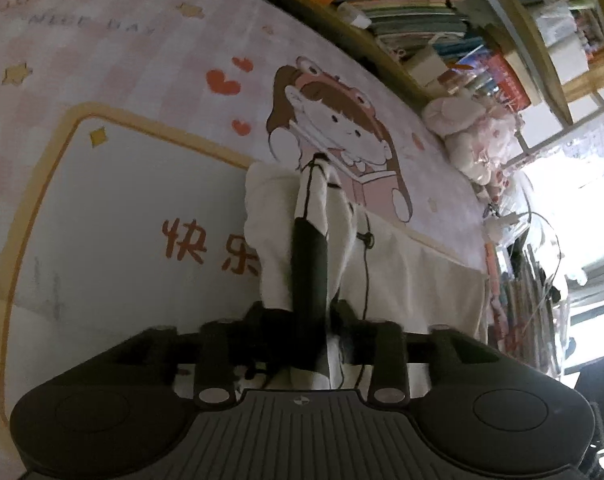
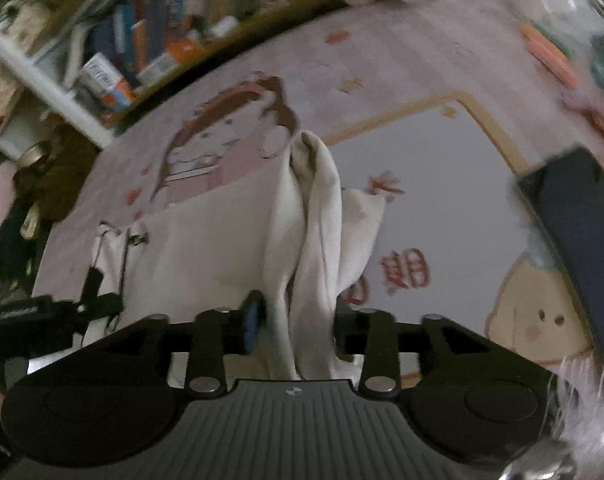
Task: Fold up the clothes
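While both claws sit in bunched cloth, the fold looks only partly made.
From the left wrist, the left gripper (image 1: 307,240) has a ridge of the cream-white fabric garment (image 1: 413,280) with thin black cords gathered between its fingers, though whether the pads press it cannot be told; the rest lies flat on the pink cartoon-print mat (image 1: 142,80). From the right wrist, the right gripper (image 2: 302,312) has a raised fold of the same garment between parted jaws, grip uncertain. Judging by this, one fold is underway; flattening and further folds remain.
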`<move>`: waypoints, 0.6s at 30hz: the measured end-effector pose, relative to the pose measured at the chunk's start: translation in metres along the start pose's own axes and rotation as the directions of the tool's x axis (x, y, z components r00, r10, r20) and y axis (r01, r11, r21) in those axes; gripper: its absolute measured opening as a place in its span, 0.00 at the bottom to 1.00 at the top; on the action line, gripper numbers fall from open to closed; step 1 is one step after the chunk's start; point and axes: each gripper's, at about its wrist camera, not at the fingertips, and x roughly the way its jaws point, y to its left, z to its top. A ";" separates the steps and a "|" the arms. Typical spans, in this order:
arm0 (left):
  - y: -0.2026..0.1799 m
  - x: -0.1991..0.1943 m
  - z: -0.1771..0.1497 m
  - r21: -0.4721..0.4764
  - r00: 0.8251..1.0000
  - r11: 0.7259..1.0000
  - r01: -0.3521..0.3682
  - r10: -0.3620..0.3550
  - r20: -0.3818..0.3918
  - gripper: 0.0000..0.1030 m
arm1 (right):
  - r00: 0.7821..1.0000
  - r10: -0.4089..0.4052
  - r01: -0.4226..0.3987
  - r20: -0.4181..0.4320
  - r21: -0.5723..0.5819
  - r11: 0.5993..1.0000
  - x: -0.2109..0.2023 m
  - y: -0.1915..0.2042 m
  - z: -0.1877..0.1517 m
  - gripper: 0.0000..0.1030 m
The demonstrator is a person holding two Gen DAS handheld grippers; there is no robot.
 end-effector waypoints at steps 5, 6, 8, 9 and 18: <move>-0.001 0.003 -0.003 -0.014 1.000 1.000 0.022 -0.021 0.017 0.52 | 0.998 0.070 -0.068 -0.008 0.158 0.985 0.001 -0.023 0.001 0.43; -0.002 0.004 -0.004 -0.013 1.000 1.000 0.018 -0.017 0.021 0.51 | 0.997 0.078 -0.074 -0.016 0.155 0.985 0.003 -0.023 0.001 0.42; -0.005 0.006 -0.007 -0.013 1.000 1.000 0.003 -0.003 0.004 0.35 | 0.995 0.093 -0.087 -0.031 0.149 0.985 0.005 -0.021 0.000 0.26; -0.005 0.005 -0.008 -0.017 1.000 1.000 -0.001 0.001 0.006 0.28 | 0.995 0.095 -0.090 -0.028 0.135 0.987 0.005 -0.019 -0.002 0.24; -0.024 -0.027 -0.026 -0.003 0.994 0.999 0.035 -0.034 0.103 0.16 | 0.988 0.148 -0.146 0.052 -0.039 0.988 -0.030 0.001 -0.004 0.16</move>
